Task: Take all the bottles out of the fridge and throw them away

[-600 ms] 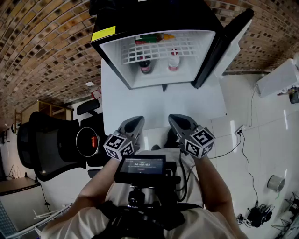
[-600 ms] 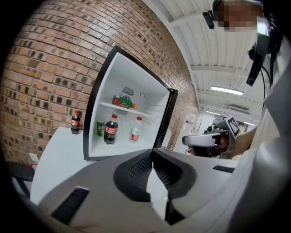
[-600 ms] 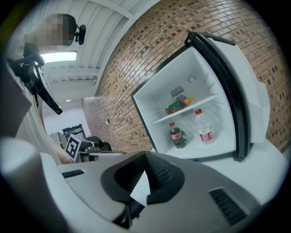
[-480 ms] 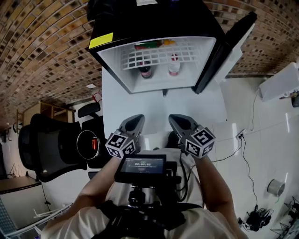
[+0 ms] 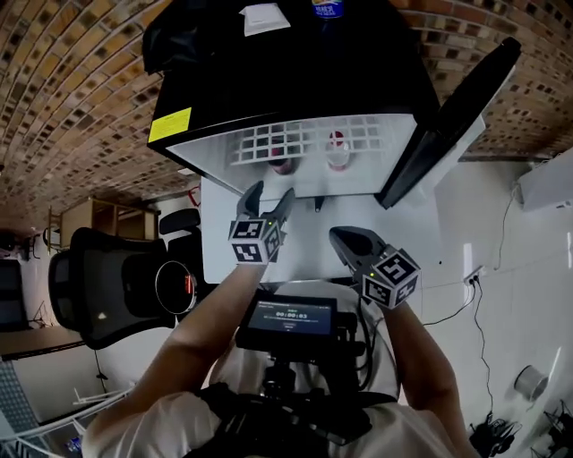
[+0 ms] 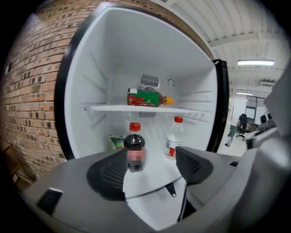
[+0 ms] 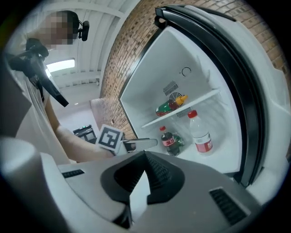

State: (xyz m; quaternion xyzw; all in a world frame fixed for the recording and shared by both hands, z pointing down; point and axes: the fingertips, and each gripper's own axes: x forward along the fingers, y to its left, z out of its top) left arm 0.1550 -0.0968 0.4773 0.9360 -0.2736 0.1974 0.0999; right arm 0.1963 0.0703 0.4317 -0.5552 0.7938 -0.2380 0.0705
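The small black fridge (image 5: 269,80) stands open on a white table. On its floor are a dark cola bottle (image 6: 134,152) with a red cap and a clear bottle (image 6: 173,139) with a red cap and red label. A green and red bottle (image 6: 148,98) lies on the wire shelf above. My left gripper (image 5: 269,199) is open and held out just before the fridge mouth, in line with the dark bottle (image 5: 282,164), with nothing between its jaws. My right gripper (image 5: 345,237) hangs back over the table, shut and empty. The right gripper view shows the dark bottle (image 7: 169,141), the clear bottle (image 7: 200,133) and the left gripper (image 7: 138,144).
The fridge door (image 5: 452,112) stands open at the right. A green packet (image 6: 117,142) sits behind the dark bottle. A black office chair (image 5: 98,286) is at the left of the table (image 5: 394,233). A paper (image 5: 262,16) and a blue-capped item (image 5: 328,7) lie on the fridge top.
My left gripper has gone forward from beside the right one to the fridge mouth. The fridge now looms larger and nearer in the head view. The right gripper has hardly shifted.
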